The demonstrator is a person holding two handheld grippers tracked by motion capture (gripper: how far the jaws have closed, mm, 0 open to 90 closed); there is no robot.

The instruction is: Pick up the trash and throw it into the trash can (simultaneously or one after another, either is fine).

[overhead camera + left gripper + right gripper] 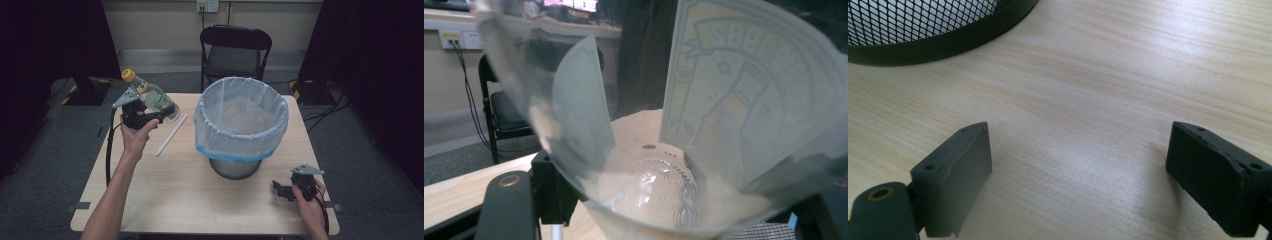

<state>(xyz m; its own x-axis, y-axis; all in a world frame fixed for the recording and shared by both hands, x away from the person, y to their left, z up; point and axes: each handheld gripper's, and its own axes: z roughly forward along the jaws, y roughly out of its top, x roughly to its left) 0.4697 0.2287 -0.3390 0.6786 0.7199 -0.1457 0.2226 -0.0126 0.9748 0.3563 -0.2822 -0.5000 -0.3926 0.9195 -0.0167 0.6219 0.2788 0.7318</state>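
Currently left hand-held gripper (150,116) clamped on clear plastic bottle (152,97), lifted above desk (190,200) left of lined mesh bin (241,125). Right hand-held gripper (280,190) jaws apart, low over desk.

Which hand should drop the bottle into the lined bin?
Left. The left gripper already clamps the bottle near the bin; the right gripper rests open on the table.

High overhead view down the table (175,200); two close gripper views sharing its wood.
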